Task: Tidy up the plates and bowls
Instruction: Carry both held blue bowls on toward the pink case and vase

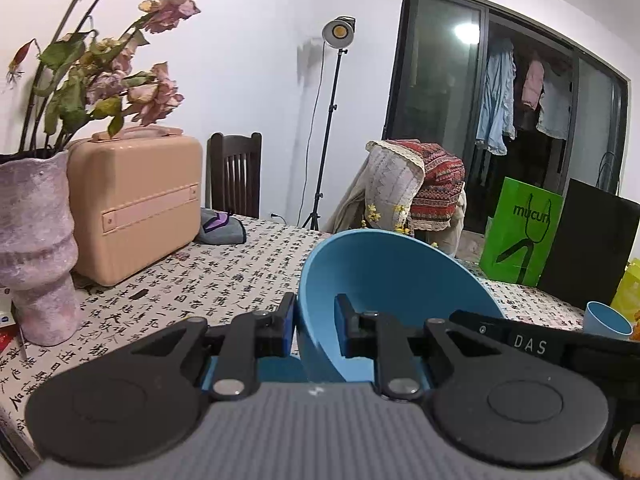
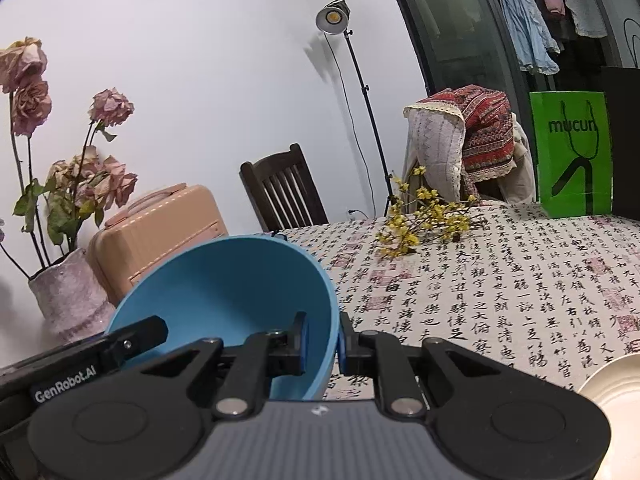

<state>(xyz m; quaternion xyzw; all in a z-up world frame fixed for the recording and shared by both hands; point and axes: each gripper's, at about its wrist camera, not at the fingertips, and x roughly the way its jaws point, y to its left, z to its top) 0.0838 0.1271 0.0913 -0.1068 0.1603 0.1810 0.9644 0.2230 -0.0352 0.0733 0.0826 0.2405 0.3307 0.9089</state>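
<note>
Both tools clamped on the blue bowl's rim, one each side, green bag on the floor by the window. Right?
Not quite: the green bag stands on the table, at its far edge, as the right wrist view shows. The rest holds: the left tool and the right tool each grip the blue bowl by its rim, on opposite sides.

From my right wrist view, a cream plate [image 2: 614, 396] at four o'clock is cut by the frame's edge. In the left view, the blue bowl [image 1: 384, 280] has its base hidden behind the tongs' body, and a blue cup [image 1: 606, 320] at three o'clock is half-hidden.
</note>
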